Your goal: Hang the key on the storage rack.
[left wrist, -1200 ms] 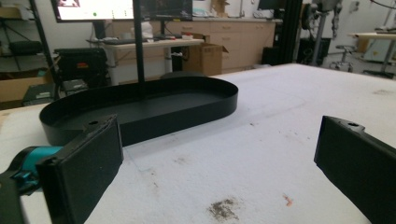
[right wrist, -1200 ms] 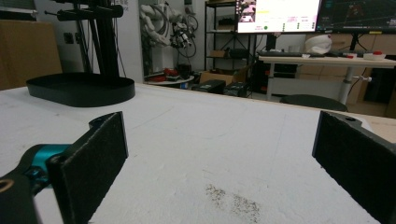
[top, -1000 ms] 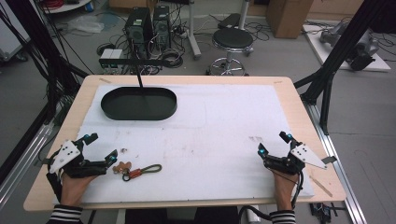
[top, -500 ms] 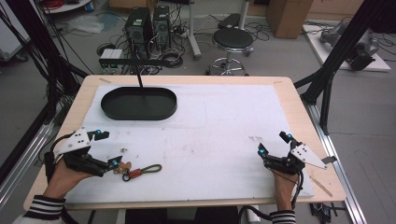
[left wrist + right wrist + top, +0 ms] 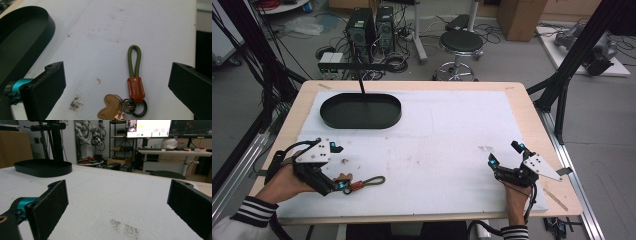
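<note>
Overhead, the table (image 5: 532,120) is carrying a white mat (image 5: 452,135) across most of its top, and a black oval tray (image 5: 360,111) is sitting on that mat toward eleven o'clock. Down at about seven o'clock the left gripper (image 5: 343,167) is hovering over the keychain (image 5: 364,183), its jaws spread wide and gripping nothing. From the left gripper view, the keychain (image 5: 133,85) is lying flat on the mat between the two jaws, touching neither; its olive cord loop (image 5: 134,60) is pointing to twelve o'clock, with an orange leather sleeve (image 5: 135,89), dark metal rings (image 5: 133,106) and a tan leather charm (image 5: 111,107) below. Over at five o'clock the right gripper (image 5: 504,155) is resting low on the mat, jaws likewise standing apart and empty.
</note>
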{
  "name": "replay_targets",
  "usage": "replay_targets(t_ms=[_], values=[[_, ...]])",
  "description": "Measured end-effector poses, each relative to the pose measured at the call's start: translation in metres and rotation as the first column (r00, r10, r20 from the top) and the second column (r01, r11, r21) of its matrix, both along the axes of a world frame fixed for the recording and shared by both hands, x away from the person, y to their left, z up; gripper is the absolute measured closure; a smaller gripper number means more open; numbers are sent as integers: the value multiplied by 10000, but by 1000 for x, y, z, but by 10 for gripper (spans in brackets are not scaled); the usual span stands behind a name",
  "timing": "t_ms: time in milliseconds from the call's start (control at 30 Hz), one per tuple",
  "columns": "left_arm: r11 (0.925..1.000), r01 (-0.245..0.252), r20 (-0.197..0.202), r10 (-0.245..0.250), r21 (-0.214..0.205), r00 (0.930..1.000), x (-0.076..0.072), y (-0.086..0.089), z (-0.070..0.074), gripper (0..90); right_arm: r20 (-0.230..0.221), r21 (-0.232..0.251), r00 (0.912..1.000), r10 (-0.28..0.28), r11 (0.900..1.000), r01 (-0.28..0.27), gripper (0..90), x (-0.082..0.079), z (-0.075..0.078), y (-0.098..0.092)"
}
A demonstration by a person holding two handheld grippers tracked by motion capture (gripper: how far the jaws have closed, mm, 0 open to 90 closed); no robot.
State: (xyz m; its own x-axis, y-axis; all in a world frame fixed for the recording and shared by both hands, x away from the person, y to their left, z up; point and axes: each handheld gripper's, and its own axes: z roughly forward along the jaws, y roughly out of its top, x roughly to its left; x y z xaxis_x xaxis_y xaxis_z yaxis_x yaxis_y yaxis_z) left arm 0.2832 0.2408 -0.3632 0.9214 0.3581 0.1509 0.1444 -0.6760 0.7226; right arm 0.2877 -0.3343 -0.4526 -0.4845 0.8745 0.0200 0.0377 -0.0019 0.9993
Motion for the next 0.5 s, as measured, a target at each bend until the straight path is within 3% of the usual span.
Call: replay_targets(t_ms=[100,167,200,233,367,433,500], values=[[9996,137,-149,-133,238,9998,2,-4,-1,18,3,-5,10000,-1,10000,1,24,0,0,0],[9957,396,-309,-371,833,9988,5,-10,-4,18,12,-16,10000,-19,10000,19,24,0,0,0],[9957,396,-309,-371,833,9988,5,-10,-4,23,7,-17,10000,-10,10000,10,24,0,0,0],[9918,522,-384,-480,1170,9981,6,-14,-7,27,7,-5,10000,-9,10000,9,24,0,0,0],[9870,689,-621,-604,1449,9962,6,-20,-10,42,16,-37,10000,-8,10000,8,24,0,0,0],[9809,913,-787,-788,1720,9938,7,-25,-13,108,9,-50,10000,-12,10000,12,24,0,0,0],[9768,1001,-878,-847,1895,9925,8,-28,-14,108,15,-43,10000,1,10000,-1,24,0,0,0]])
